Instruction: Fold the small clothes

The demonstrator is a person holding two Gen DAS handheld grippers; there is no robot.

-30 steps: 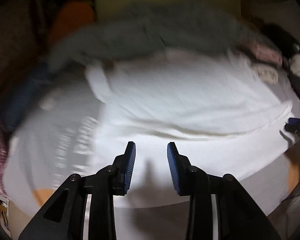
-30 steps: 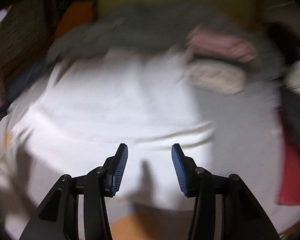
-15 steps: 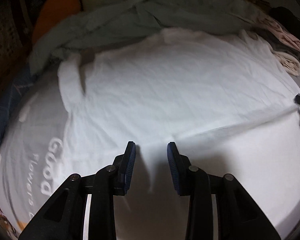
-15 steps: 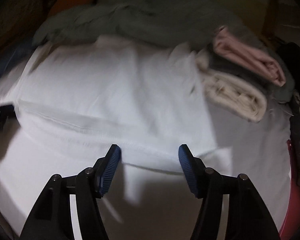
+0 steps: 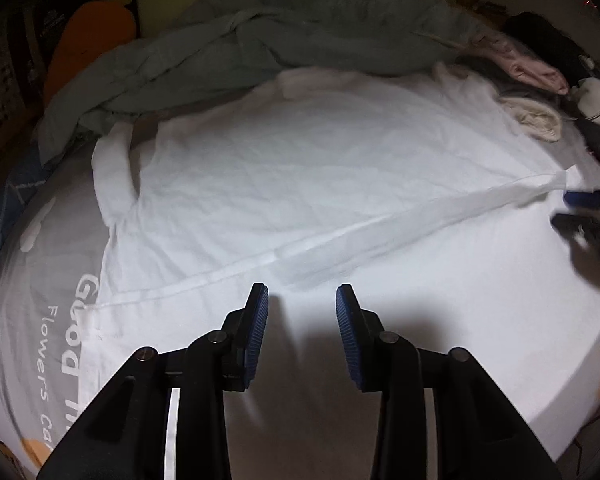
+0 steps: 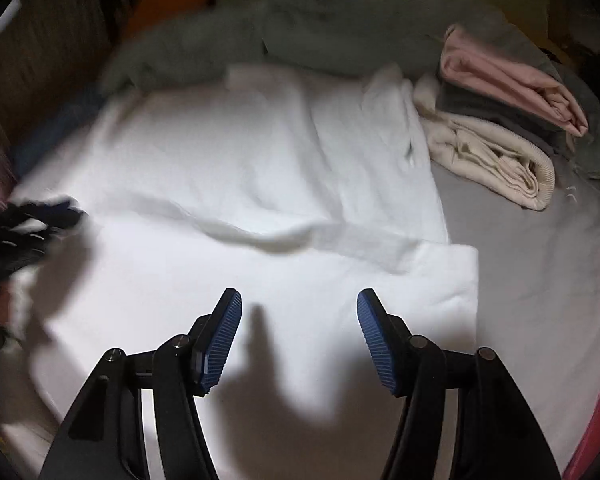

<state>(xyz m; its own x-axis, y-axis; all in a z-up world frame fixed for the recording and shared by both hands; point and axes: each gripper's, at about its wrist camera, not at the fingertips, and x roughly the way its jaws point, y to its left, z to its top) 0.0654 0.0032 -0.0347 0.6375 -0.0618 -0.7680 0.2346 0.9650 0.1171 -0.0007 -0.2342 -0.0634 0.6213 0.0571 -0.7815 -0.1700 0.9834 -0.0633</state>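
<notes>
While both tools hang over the near part of the spread garment, neither holds anything: the left gripper [image 5: 302, 300] stands with a moderate gap between its blue pads and only cloth below, and the right gripper [image 6: 299, 308] stands wider apart, likewise empty. Beneath them the white T-shirt [image 5: 320, 168] lies flat on the bed [image 6: 540, 280], hem toward the cameras, neck toward the far side; its hem line [image 5: 340, 232] runs just ahead of the left pads. In my judgement this spacing, one tool toward each side of the hem, prepares a two-point pinch so the cloth can be lifted evenly for a fold. At the far right corner a folded stack, a cream garment [image 6: 496, 160] below a pink garment [image 6: 512, 80], sits clear of the working area, presumably finished work. A rumpled grey-green blanket [image 5: 300, 32] borders the far edge.
</notes>
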